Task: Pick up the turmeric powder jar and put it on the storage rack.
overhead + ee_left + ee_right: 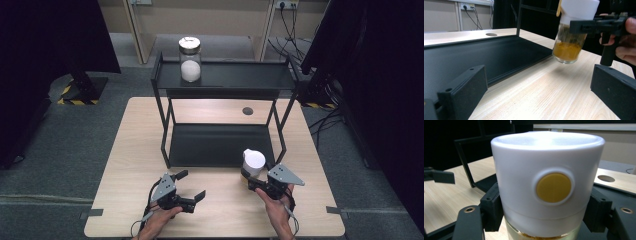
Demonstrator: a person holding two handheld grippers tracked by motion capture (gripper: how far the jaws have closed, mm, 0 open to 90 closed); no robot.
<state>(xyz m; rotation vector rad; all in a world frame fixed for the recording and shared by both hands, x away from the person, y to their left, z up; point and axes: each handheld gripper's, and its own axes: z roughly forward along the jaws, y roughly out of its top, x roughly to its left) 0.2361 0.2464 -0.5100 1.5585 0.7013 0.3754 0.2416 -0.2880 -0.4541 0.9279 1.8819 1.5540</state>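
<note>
A glass jar (pixel 253 161) with a white cap and yellow powder in its lower part hangs just above the wooden table, by the front right corner of the black rack's lower shelf (pixel 220 145). My right gripper (pixel 252 180) is shut on the jar (pixel 546 182) below the cap, one jaw on each side. In the left gripper view the jar (pixel 570 47) is clear of the tabletop, with the right gripper (pixel 596 25) clamped across it. My left gripper (pixel 192 184) rests open near the table's front, nothing between its jaws (pixel 536 95).
The black two-level rack (pixel 235 75) stands across the middle of the table. A second jar (pixel 190 60) with white powder stands at the left of its top shelf. A round hole (pixel 247 111) is in the tabletop behind the rack. Cables and dark stands flank the table.
</note>
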